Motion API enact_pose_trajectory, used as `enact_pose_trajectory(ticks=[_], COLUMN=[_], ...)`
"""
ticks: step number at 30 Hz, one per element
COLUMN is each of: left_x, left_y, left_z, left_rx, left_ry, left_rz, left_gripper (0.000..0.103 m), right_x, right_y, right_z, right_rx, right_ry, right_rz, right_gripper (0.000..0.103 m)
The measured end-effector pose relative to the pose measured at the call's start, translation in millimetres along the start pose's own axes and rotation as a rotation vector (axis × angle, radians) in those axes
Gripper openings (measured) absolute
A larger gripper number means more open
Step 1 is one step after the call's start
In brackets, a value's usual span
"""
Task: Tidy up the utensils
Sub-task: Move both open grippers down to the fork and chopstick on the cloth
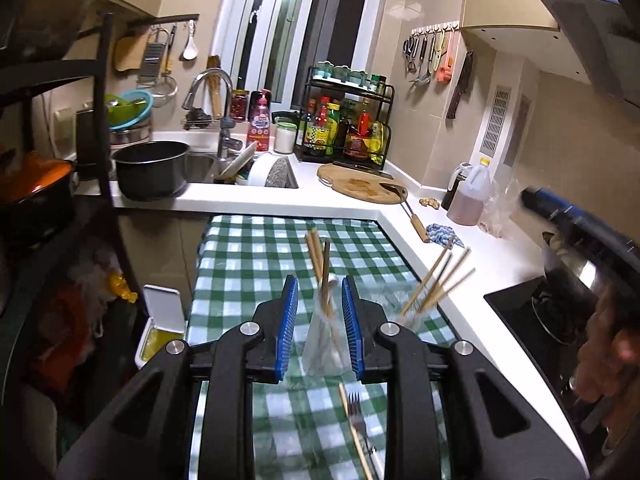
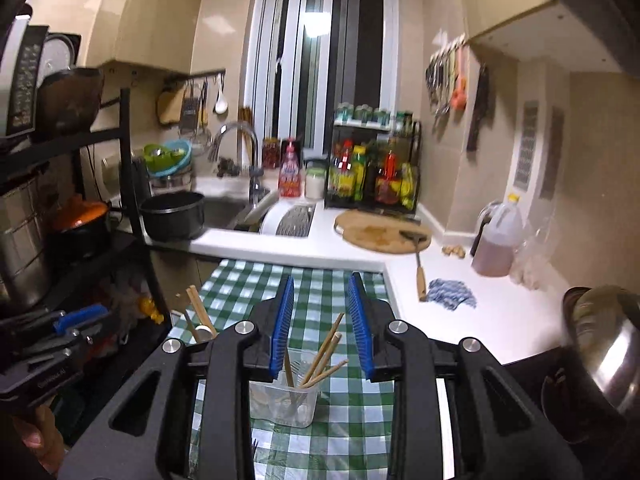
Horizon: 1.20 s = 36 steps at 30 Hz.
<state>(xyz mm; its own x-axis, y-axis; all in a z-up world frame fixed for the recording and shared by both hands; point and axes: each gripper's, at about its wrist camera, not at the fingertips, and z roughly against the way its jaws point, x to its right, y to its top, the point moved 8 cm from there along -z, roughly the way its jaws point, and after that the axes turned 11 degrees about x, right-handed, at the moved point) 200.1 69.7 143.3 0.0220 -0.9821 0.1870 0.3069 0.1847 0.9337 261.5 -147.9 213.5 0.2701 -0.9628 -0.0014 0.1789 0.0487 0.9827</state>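
Observation:
Two clear plastic cups stand on a green checked tablecloth (image 1: 256, 248). In the left wrist view my left gripper (image 1: 320, 292) is open, its blue pads either side of the left cup (image 1: 324, 340), which holds chopsticks and a spoon. The right cup (image 1: 404, 312) holds several chopsticks. A fork (image 1: 358, 420) and a loose chopstick (image 1: 352, 428) lie on the cloth below the gripper. In the right wrist view my right gripper (image 2: 322, 292) is open and empty above the right cup (image 2: 286, 400). The left cup (image 2: 200, 332) shows at its left.
A white counter (image 1: 360, 200) wraps round the table with a round cutting board (image 1: 360, 184), a spatula (image 1: 404, 204), a blue cloth (image 1: 444, 234) and an oil jug (image 1: 470, 196). A black pot (image 1: 152, 168) sits by the sink. A hob with a steel pot (image 1: 576, 280) is at right.

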Motion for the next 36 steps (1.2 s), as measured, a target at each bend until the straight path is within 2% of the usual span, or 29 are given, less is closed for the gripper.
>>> enact_pose_trajectory(ticks=[3, 7, 12, 14, 17, 20, 25, 31, 36], left_x=[-2.2, -5.1, -1.8, 1.9, 3.8, 3.6, 7.2, -3.1, -20.6], left_y=[-15.2, -42.7, -84.8, -101.0, -122.5, -136.5, -148.1, -153.1, -165.3], left_z=[20.2, 43.6, 61.1, 67.8, 73.6, 79.7, 86.0, 86.6, 80.0], left_rx=[0.003, 0.002, -0.028, -0.033, -0.057, -0.066, -0.056, -0.057, -0.099], left_ry=[0.014, 0.031, 0.041, 0.046, 0.032, 0.032, 0.037, 0.051, 0.079], left_rz=[-0.002, 0.004, 0.013, -0.004, 0.009, 0.006, -0.016, -0.006, 0.027], left_gripper=[0.023, 0.023, 0.023, 0.023, 0.023, 0.023, 0.023, 0.023, 0.023], right_x=[2.9, 6.2, 7.3, 8.4, 11.5, 10.9, 0.5, -5.9, -20.1], right_y=[0.8, -16.0, -63.2, -88.8, -126.5, -157.3, -198.8, -244.0, -272.6], right_z=[34.8, 72.7, 105.2, 113.0, 125.0, 136.4, 143.4, 137.2, 124.2], right_rx=[0.044, 0.062, 0.023, -0.012, -0.055, -0.09, -0.138, -0.207, -0.265], right_ry=[0.001, 0.001, -0.016, -0.027, -0.053, -0.075, -0.079, -0.045, -0.01], right_rz=[-0.022, -0.052, -0.118, -0.155, -0.208, -0.219, -0.162, -0.156, -0.161], right_gripper=[0.029, 0.029, 0.028, 0.018, 0.011, 0.009, 0.009, 0.009, 0.009])
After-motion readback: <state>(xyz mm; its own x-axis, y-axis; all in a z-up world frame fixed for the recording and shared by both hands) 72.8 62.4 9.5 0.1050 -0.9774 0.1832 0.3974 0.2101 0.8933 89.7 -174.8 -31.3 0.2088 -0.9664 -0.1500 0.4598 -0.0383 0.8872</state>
